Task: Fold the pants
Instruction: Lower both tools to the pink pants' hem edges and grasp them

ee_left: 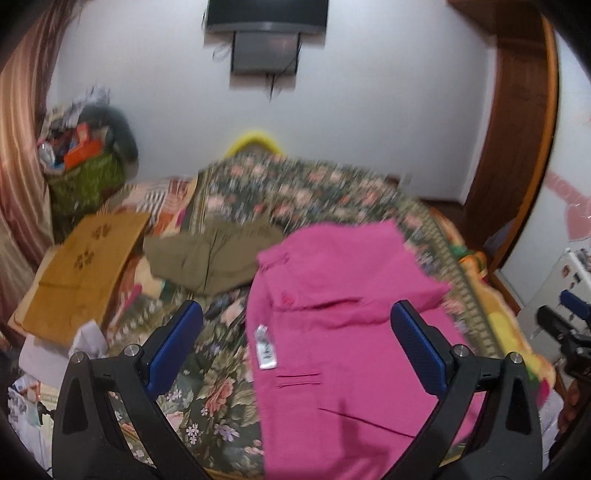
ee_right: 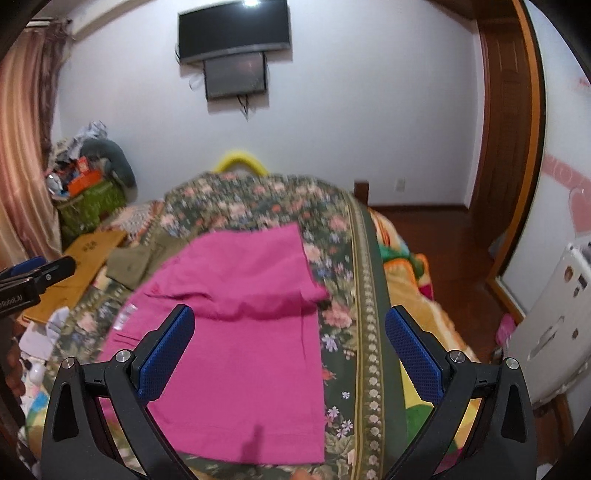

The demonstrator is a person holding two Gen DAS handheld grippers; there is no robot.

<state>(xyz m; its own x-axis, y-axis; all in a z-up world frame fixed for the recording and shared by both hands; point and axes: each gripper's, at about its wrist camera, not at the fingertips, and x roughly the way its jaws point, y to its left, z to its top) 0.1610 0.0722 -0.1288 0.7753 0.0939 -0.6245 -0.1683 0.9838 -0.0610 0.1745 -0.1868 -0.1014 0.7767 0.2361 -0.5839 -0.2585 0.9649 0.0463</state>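
Pink pants (ee_left: 351,332) lie on the floral bedspread (ee_left: 207,398), with their far part folded back over the near part; a white tag (ee_left: 265,347) lies on them near a slit pocket. They also show in the right wrist view (ee_right: 240,332). My left gripper (ee_left: 295,343) is open and empty, held above the pants' left part. My right gripper (ee_right: 290,347) is open and empty above their right part. The right gripper shows at the right edge of the left wrist view (ee_left: 565,321); the left one shows at the left edge of the right wrist view (ee_right: 33,277).
Olive-green folded pants (ee_left: 210,258) and a tan folded cloth (ee_left: 85,273) lie on the bed to the far left. A cluttered green basket (ee_left: 88,181) stands by the curtain. A TV (ee_right: 232,29) hangs on the far wall. A white cabinet (ee_right: 554,321) stands to the right.
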